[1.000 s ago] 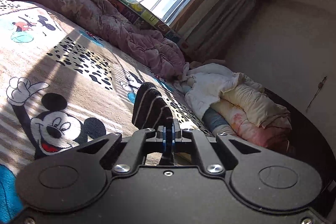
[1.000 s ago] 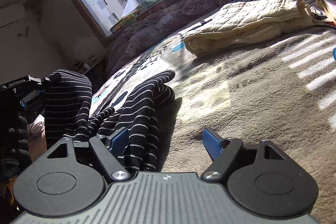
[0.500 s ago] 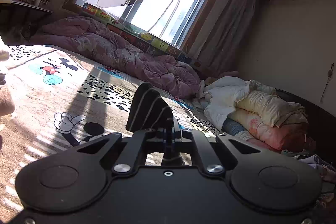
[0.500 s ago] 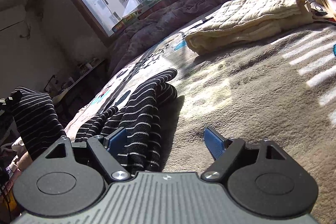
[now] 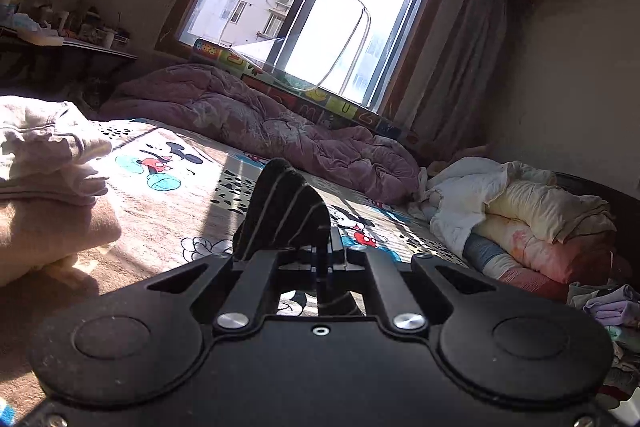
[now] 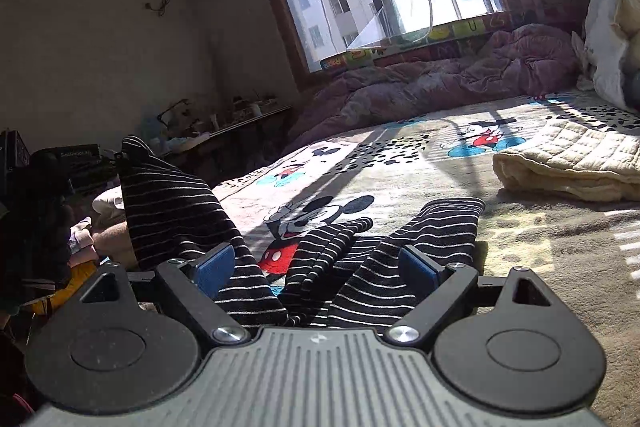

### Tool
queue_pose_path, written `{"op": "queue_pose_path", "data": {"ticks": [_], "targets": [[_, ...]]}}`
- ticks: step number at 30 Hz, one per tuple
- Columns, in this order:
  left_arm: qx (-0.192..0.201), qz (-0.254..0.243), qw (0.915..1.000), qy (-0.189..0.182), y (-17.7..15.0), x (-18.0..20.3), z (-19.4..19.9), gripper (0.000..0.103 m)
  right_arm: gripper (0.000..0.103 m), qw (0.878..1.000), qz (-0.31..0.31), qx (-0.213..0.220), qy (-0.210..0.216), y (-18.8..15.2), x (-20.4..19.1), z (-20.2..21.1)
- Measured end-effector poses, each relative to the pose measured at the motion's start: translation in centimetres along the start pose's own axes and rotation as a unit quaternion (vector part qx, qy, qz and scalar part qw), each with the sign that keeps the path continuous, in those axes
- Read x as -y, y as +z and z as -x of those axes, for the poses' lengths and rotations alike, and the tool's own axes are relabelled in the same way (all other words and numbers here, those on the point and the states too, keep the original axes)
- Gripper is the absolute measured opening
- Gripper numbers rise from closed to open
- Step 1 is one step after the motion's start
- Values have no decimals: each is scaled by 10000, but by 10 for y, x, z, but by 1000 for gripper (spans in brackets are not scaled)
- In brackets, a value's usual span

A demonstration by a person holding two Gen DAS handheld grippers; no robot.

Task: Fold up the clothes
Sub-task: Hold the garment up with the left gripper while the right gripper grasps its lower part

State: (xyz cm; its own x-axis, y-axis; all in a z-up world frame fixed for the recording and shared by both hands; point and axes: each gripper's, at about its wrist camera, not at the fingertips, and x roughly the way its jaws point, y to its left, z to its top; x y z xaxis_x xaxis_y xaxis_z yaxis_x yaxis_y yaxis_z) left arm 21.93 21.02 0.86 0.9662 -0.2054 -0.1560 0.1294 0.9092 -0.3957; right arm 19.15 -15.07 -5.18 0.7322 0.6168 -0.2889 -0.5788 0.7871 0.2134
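Observation:
A black garment with thin white stripes (image 6: 420,239) lies on the cartoon-print bed cover (image 6: 400,163). My left gripper (image 5: 326,247) is shut on one corner of it, and that striped fabric (image 5: 284,211) stands up in a peak over its fingers. In the right wrist view this lifted part (image 6: 168,203) hangs at the left from the left gripper (image 6: 116,157). My right gripper (image 6: 316,269) hovers over the garment's near end with its jaws opening. The striped cloth lies between and below its blue pads (image 6: 418,269), which do not press on it.
A folded cream quilted blanket (image 6: 572,163) lies to the right on the bed. A purple duvet (image 5: 260,123) runs along the window side. A stack of folded clothes (image 5: 48,187) sits at the left, rolled bedding (image 5: 520,219) at the right, and a cluttered side table (image 5: 60,39) by the wall.
The left gripper has carried the striped corner sideways and a little up. The right gripper has risen and rolled level, its jaws wider, and the garment now lies straight ahead between them.

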Motion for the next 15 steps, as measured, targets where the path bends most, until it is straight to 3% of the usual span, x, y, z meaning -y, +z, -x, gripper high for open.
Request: {"op": "queue_pose_path", "data": {"ticks": [3, 7, 11, 15], "targets": [[57, 119, 9999, 57, 1, -9, 11, 1, 86, 9928, 1129, -392, 24, -21, -75, -1], [152, 245, 9995, 96, 5, -23, 28, 1, 71, 9688, 2354, -733, -235, -56, -142, -6], [224, 367, 9989, 162, 9, -39, 40, 1, 66, 9583, 2658, -836, -631, -68, -160, -6], [164, 416, 9986, 290, 5, -57, 46, 1, 66, 9649, 2369, -887, -704, -71, -156, 0]]}}
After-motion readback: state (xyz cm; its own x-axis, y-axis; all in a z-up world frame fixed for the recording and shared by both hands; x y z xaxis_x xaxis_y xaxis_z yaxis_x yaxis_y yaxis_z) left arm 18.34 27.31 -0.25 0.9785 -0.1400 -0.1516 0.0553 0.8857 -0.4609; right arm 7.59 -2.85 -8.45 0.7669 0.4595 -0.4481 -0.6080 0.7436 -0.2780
